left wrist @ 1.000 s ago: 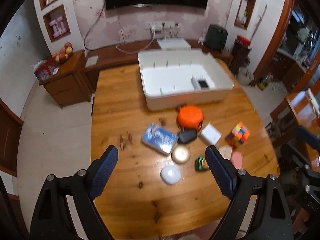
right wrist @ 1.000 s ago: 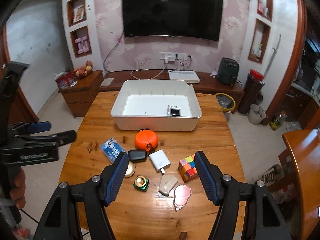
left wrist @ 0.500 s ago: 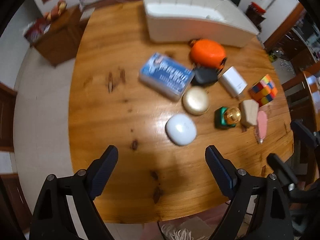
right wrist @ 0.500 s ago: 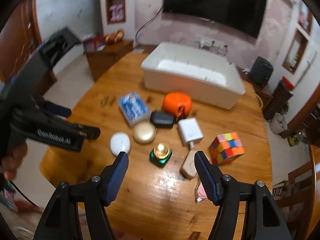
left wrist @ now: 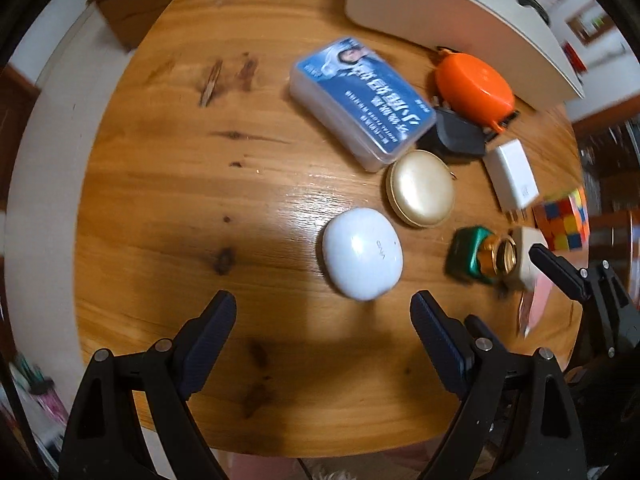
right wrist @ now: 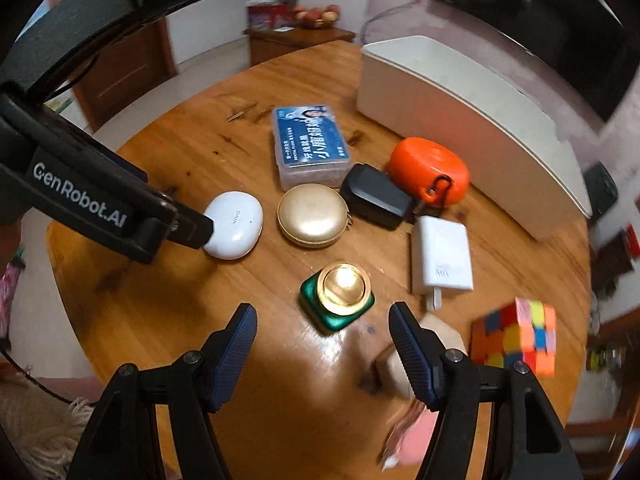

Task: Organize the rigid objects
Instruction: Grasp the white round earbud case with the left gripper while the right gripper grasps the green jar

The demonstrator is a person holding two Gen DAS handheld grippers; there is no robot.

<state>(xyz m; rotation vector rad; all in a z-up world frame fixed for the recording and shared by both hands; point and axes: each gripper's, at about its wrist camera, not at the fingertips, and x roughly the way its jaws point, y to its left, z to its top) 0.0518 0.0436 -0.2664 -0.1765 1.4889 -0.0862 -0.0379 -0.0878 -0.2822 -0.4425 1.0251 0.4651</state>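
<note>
2 spread, empty grippers hung over a wooden table [left wrist: 168, 184]: the left gripper [left wrist: 324, 320] just short of a white earbud case [left wrist: 362, 254], the right gripper [right wrist: 322, 326] near a green gold-capped bottle [right wrist: 338, 298]. Behind sat a white bin [right wrist: 460, 120]. The case looked light, hard and slippery, best pinched across its rounded sides

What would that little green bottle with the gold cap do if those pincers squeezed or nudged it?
The green bottle looks hard and glossy, so the pads could slip on it. It stands upright on a squat, squarish base, so a nudge would probably slide it across the shiny table rather than roll it. If glass, it may be heavy for its size.
</note>
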